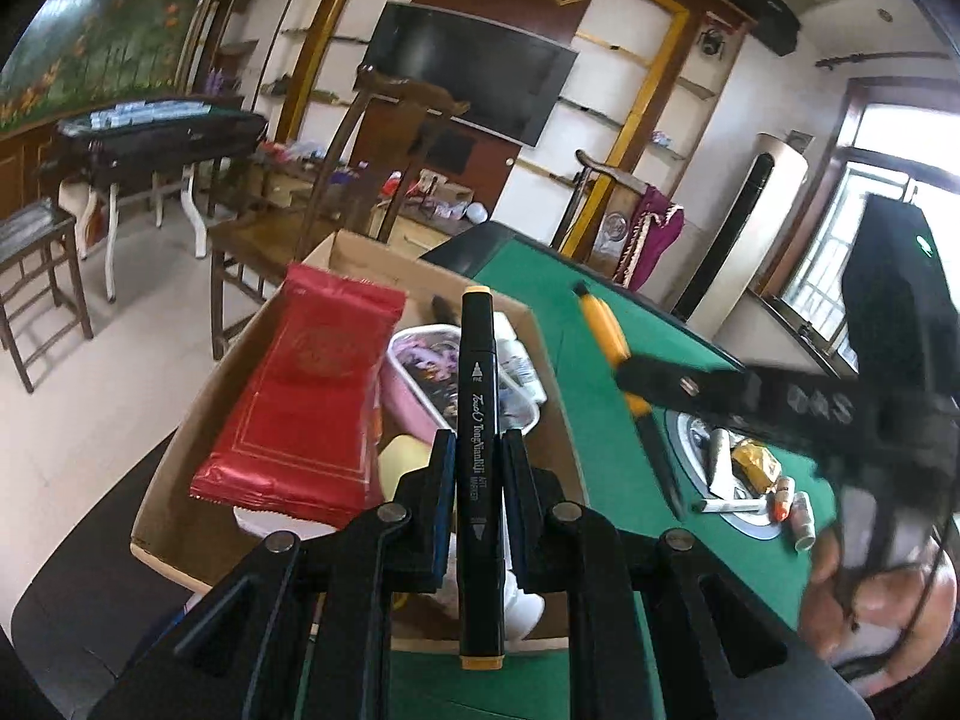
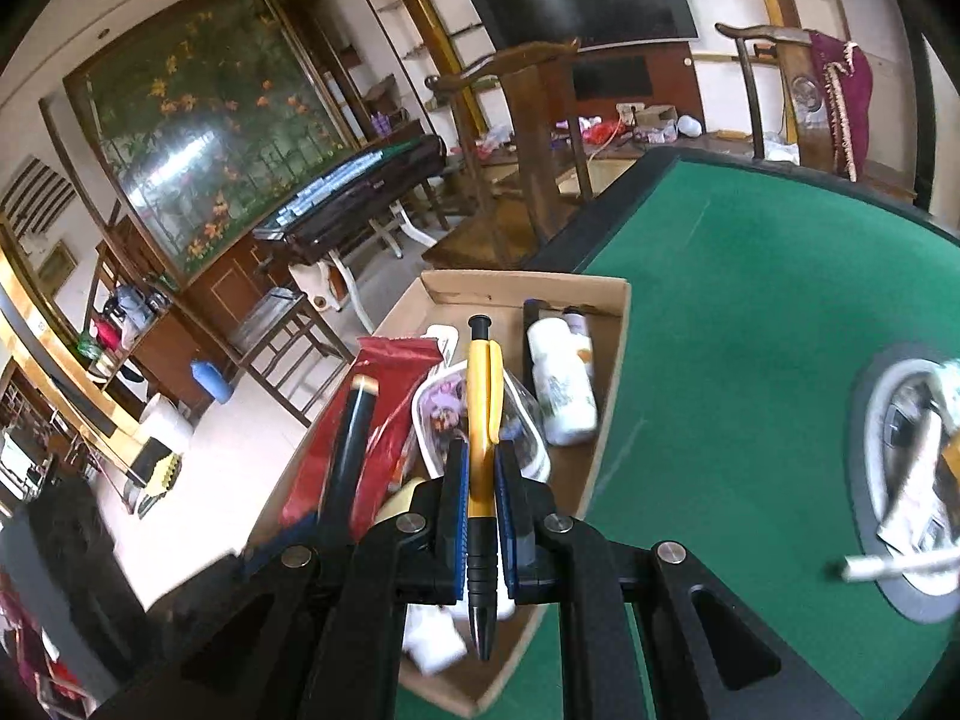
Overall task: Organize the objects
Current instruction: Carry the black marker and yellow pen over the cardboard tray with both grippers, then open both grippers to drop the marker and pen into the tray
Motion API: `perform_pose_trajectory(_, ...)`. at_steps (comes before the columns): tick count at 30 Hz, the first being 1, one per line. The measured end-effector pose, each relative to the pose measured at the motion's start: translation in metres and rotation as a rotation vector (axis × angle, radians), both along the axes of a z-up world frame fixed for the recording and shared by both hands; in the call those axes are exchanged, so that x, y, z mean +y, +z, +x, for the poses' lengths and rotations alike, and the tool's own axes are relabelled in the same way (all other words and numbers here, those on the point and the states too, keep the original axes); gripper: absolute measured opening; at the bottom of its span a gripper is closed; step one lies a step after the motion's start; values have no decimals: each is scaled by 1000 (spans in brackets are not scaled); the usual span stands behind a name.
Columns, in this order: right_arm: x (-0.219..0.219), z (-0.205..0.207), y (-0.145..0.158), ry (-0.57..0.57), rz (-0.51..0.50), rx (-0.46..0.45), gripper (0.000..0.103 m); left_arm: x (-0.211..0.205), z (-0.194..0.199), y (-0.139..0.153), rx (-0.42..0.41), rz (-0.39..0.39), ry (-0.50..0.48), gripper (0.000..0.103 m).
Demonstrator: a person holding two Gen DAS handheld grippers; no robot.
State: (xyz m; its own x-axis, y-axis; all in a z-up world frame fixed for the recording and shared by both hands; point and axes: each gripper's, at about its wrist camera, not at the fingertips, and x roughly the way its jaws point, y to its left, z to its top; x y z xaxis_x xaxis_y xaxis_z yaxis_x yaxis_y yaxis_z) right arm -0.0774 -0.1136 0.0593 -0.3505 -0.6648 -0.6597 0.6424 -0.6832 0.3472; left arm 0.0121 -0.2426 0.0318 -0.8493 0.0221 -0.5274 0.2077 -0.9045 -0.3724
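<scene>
Over the box [image 1: 543, 360] at the bench [image 2: 750, 300] edge, left tongs [image 1: 477, 468] clamp a marker [image 1: 477, 396], right tongs [image 2: 480, 480] clamp a pen [image 2: 483, 396].

The cardboard box [image 1: 180, 516] is matt brown paperboard. At its ten o'clock lies a red packet [image 1: 300, 402] — glossy, crinkled foil. The black marker [image 1: 478, 420] has smooth satin plastic; the yellow pen [image 2: 483, 420] shines — glossy plastic. Matt green felt covers the table [image 2: 750, 312].

Black marker [image 1: 478, 468], yellow pen [image 2: 483, 468] clamped above cardboard box [image 2: 606, 360].
</scene>
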Motion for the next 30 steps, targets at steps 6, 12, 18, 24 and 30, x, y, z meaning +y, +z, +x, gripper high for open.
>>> perform_pose_trajectory(6,-44,-19,-17,18,33,-46,10,-5,-7,-8,-29,8,-4,14)
perform_pose_trajectory(12,-74,-39,-18,9,61,-50,10,-9,-15,-15,-58,21,6,14)
perform_pose_trajectory(18,-94,-67,-34,-17,75,-116,10,-12,-21,-21,-93,36,6,14)
perform_pose_trajectory(24,-98,-77,-41,-19,67,-136,10,-12,-27,-23,-106,36,15,14)
perform_pose_trajectory(30,-103,-75,-43,-2,74,-129,11,-16,-29,-24,-108,53,38,15)
